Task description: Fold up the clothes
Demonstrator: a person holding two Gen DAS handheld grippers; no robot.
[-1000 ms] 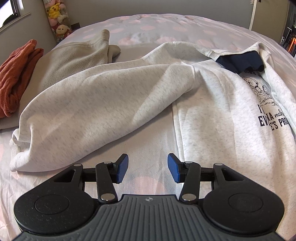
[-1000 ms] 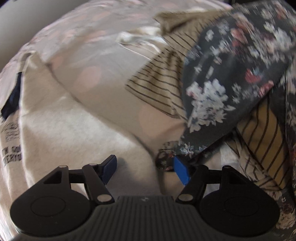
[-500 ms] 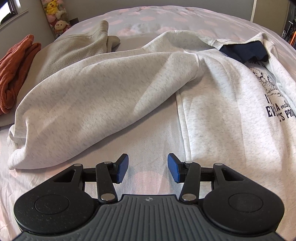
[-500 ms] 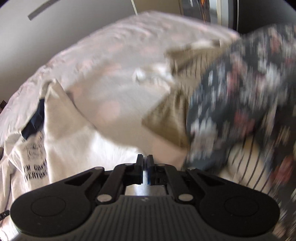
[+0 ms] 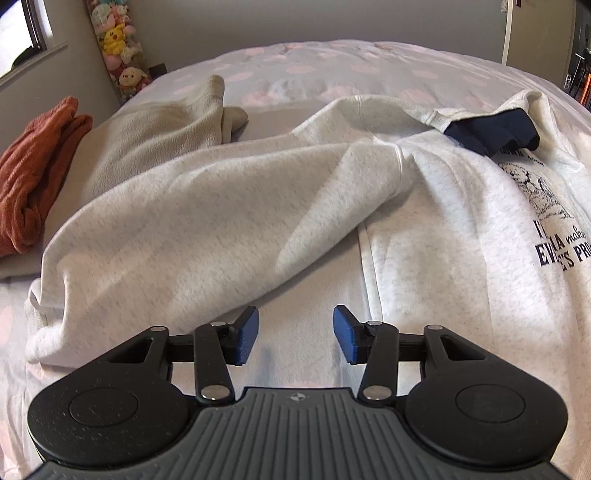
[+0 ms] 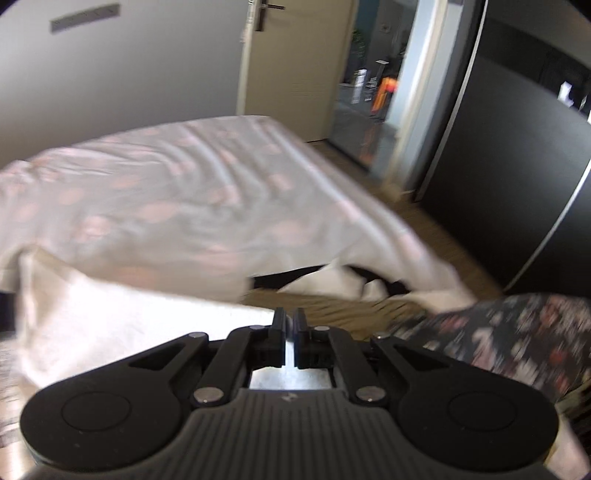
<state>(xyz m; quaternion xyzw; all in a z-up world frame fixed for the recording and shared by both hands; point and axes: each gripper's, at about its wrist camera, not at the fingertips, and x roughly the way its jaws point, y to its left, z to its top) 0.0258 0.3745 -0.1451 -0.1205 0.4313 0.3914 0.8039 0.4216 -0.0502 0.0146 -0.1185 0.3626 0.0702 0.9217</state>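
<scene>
Grey walls (image 5: 295,18), window (image 5: 22,33), door (image 6: 295,66), wood floor (image 6: 443,236).

left view low over sweatshirt (image 5: 424,236), right view toward door (image 6: 295,66), bed (image 5: 332,70) shared

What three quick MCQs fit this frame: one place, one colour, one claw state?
1. Where does the orange cloth lie, as the left wrist camera sees it?
A. at the far left of the bed
B. on top of the printed chest of the sweatshirt
C. between the claw fingers

2. What colour is the inside of the neck of the grey sweatshirt?
A. red
B. navy
C. yellow

3. How do the two claws stand?
A. both open
B. left shut, right open
C. left open, right shut

Key: 1 A, it sits at the frame's left edge beside the beige garment. 2 B, dark blue fabric shows at the collar. 3 C, the left claw has a wide gap; the right claw fingers nearly meet.
</scene>
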